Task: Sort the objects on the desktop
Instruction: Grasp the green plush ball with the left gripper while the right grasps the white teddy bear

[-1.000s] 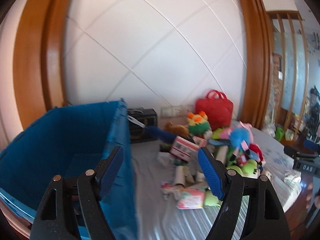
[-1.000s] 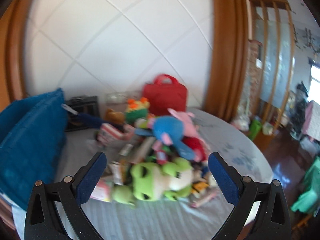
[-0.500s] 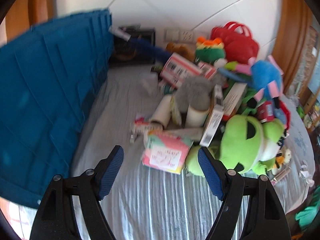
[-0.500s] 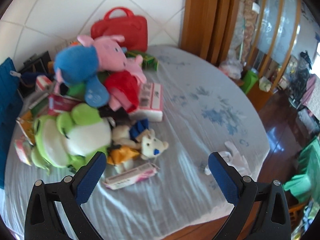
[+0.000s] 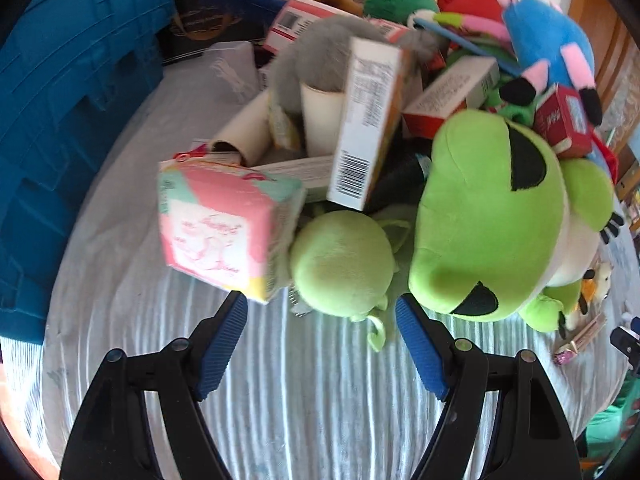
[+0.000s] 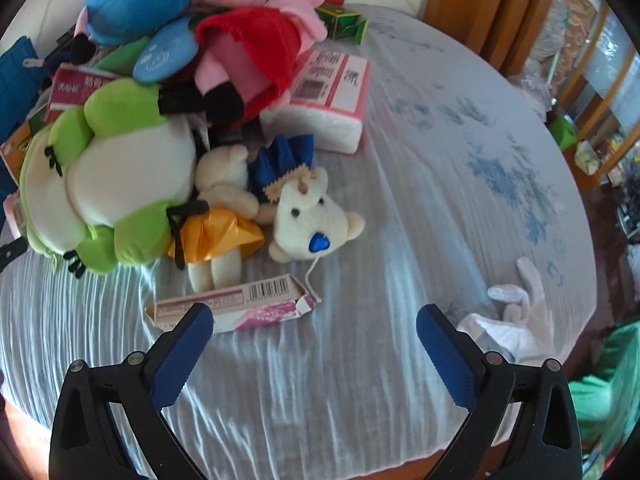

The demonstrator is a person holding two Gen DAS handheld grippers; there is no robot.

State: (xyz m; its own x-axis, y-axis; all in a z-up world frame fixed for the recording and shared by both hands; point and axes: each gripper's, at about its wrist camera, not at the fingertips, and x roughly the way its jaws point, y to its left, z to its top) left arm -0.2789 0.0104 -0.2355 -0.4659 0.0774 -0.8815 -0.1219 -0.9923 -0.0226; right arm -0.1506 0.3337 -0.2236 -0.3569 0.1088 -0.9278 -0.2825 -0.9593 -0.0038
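A heap of toys and boxes covers the table. My left gripper (image 5: 321, 312) is open just in front of a small green plush (image 5: 342, 256), with a pink tissue box (image 5: 224, 224) to its left and a big green frog plush (image 5: 492, 216) to its right. Nothing sits between its pads. My right gripper (image 6: 314, 322) is open over the cloth, its left finger (image 6: 180, 356) beside a flat pink carton (image 6: 236, 306). A white bear plush (image 6: 308, 220) lies just beyond the carton. The frog plush (image 6: 112, 184) shows at the left there.
A blue crate (image 5: 60, 120) stands along the left. Pig plushes (image 6: 224, 40) and a white tissue pack (image 6: 328, 96) lie further back. White gloves (image 6: 516, 316) rest near the table's right edge. Striped tablecloth (image 6: 440, 200) stretches bare to the right.
Both grippers have tipped downward and come closer to the table. The left moved from the crate to the small green plush; the right swung right toward the pink carton and bear.
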